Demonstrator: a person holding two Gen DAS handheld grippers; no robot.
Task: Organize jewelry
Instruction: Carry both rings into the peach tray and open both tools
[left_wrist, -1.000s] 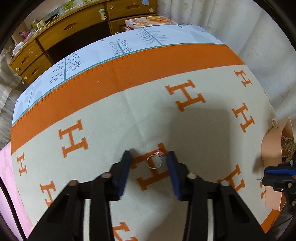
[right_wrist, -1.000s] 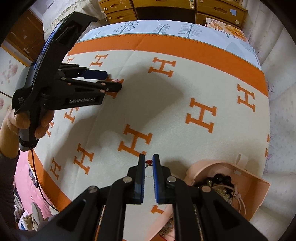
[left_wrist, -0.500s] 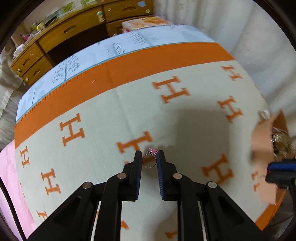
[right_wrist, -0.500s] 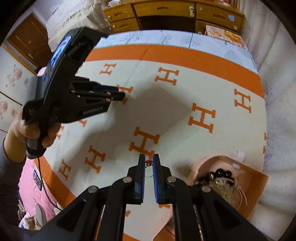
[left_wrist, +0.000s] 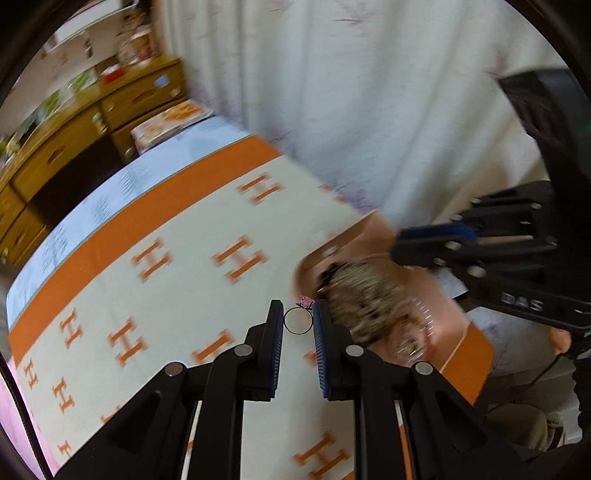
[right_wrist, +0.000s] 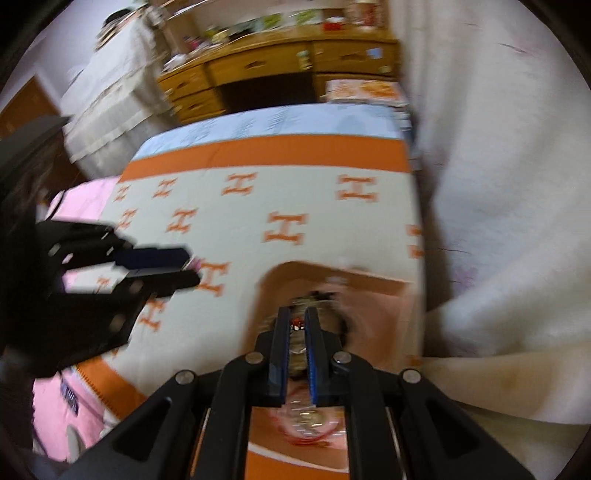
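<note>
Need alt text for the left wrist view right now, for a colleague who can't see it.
The left gripper holds a thin ring with a pink stone over a cream blanket with orange H's. A peach jewelry box of tangled pieces sits just right, the right gripper above it.

We see the left gripper (left_wrist: 298, 325) clamped on a thin ring (left_wrist: 297, 320), its pink stone (left_wrist: 306, 302) at the top. The ring hangs above the cream blanket (left_wrist: 192, 295) with orange H marks. Just right lies a peach jewelry box (left_wrist: 436, 295). The right gripper (left_wrist: 424, 240) reaches over it.
</note>
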